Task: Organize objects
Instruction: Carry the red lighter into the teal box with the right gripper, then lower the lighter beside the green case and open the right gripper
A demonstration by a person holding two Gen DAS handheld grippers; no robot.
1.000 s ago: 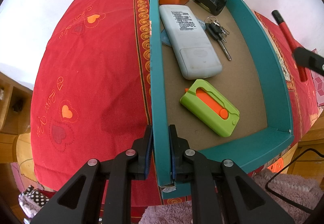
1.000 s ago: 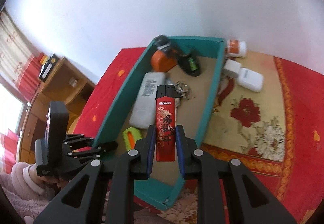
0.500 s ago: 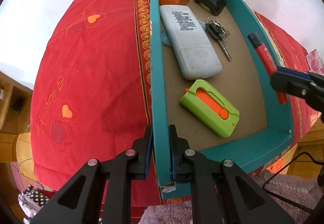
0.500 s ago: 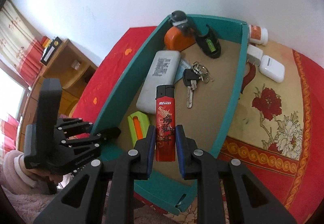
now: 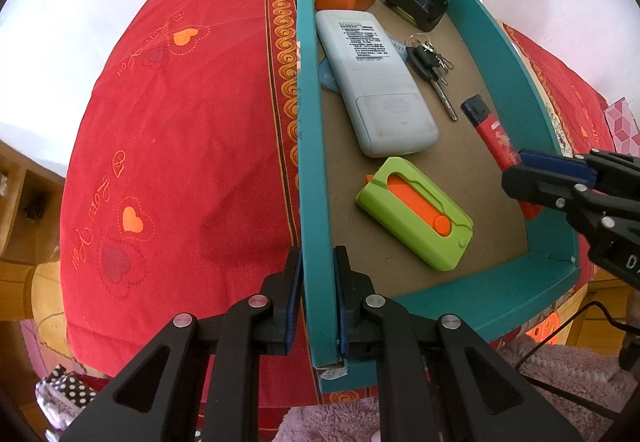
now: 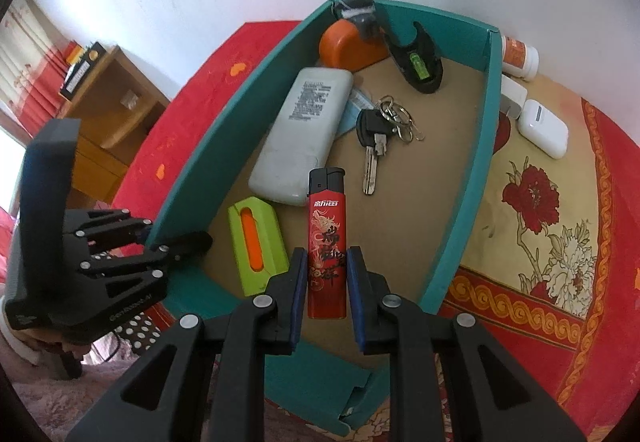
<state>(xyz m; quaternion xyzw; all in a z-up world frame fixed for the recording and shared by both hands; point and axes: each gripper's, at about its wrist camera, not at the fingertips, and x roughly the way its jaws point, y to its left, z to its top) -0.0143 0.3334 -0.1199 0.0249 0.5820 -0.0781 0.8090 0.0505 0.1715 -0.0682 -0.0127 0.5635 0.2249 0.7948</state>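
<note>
- My left jaws (image 5: 317,282) are clamped tight on the near end of the left wall of the teal box (image 5: 310,146), one pad outside it and one inside.
- My right jaws (image 6: 327,284) are closed on the lower half of the red lighter (image 6: 326,242), which stands straight up between the pads with its black cap at the far end.
- The lighter hangs over the cardboard floor of the box, toward its right wall; whether its base touches the floor I cannot tell.
- Just beyond the lighter's cap lies the bunch of keys (image 6: 378,136), its blade pointing back at my right jaws.
- Left of the lighter lies the grey remote (image 6: 304,134), face down, running away from me along the left wall.
- Nearer, between my two jaws, the green-and-orange cutter (image 6: 256,242) lies flat on the floor of the box.
- At the far end of the box sit an orange tape measure (image 6: 346,46) and a black holder (image 6: 418,62).
- Outside the right wall, on the flowered cloth (image 6: 532,226), lie a white earbud case (image 6: 542,126), a white charger (image 6: 512,96) and a pill bottle (image 6: 520,56).
- Left of my left jaws, the red cloth (image 5: 180,146) is spread flat.
</note>
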